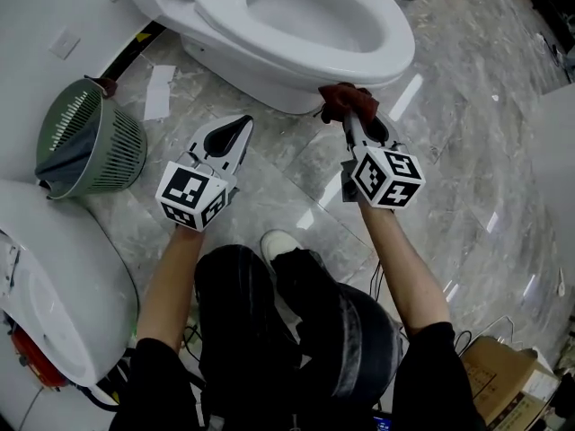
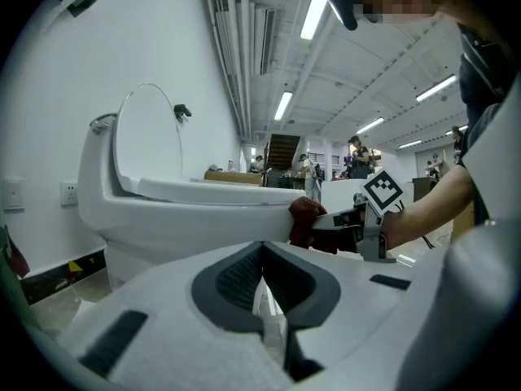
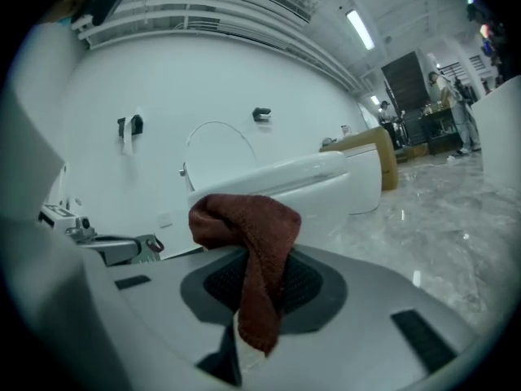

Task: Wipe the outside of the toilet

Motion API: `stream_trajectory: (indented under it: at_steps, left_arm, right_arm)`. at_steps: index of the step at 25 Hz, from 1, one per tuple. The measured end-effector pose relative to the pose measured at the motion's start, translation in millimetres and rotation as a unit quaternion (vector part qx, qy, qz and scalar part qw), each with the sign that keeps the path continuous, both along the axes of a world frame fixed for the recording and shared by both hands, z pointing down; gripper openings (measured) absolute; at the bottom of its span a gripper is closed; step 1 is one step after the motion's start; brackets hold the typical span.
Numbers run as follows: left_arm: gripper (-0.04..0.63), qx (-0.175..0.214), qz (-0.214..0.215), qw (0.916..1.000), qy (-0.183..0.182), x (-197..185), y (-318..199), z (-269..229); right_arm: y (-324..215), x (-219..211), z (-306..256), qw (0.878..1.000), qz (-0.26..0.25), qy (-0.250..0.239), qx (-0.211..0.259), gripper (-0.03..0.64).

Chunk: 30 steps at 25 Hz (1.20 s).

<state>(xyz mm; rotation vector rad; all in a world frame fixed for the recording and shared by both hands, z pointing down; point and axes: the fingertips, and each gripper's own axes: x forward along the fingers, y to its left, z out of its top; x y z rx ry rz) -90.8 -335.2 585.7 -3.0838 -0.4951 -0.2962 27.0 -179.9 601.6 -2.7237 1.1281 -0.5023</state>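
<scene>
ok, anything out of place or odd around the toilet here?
The green basket looks tipped on its side on the floor left of the toilet, grey liner sagging out. A white sheet of paper lies loose on the floor by the toilet's base. Nothing looks spilled or broken.

White toilet (image 1: pixel 395 36), dark-red cloth (image 1: pixel 345 102) — grey veined floor (image 1: pixel 467 151) (basket (image 1: pixel 101 151) grey-green).

Cut off by the head view's top edge: far end of the toilet (image 1: pixel 395 52). Hidden between the jaws of the right hand-held gripper (image 1: pixel 353 119): lower end of the dark red cloth (image 3: pixel 254 243) (where it ends, unclear). Cropped at the left edge: a white rounded fixture (image 1: pixel 63 277). Too small to tell: people (image 2: pixel 356 149) far off.
</scene>
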Motion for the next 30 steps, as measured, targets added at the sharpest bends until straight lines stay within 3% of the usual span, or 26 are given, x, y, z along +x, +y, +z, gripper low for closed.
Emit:
stream_trajectory:
  at_steps: [5,10,13,21,26,30]
  left_arm:
    - [0.006,0.003,0.020,0.9998,-0.001,9,18,1]
    - [0.006,0.005,0.018,0.9998,0.000,10,20,-9]
    - [0.006,0.007,0.013,0.9999,-0.005,6,17,-20]
    - [0.006,-0.014,-0.020,0.9986,-0.047,-13,9,-103]
    - [0.006,0.000,-0.034,0.9985,-0.043,-31,18,-202]
    - [0.006,0.016,-0.036,0.9984,-0.040,-50,32,-297]
  right_arm:
    - [34,24,11,0.999,0.033,-0.009,-0.015,0.075]
    - [81,47,20,0.994,0.105,-0.041,-0.007,0.072]
    - [104,43,16,0.992,0.112,-0.040,-0.030,0.072]
    - [94,6,-89,0.993,0.035,0.024,-0.112,0.074]
    - [64,-37,-187,0.989,-0.033,0.046,-0.134,0.074]
    - [49,-67,-278,0.989,-0.064,0.050,-0.124,0.074]
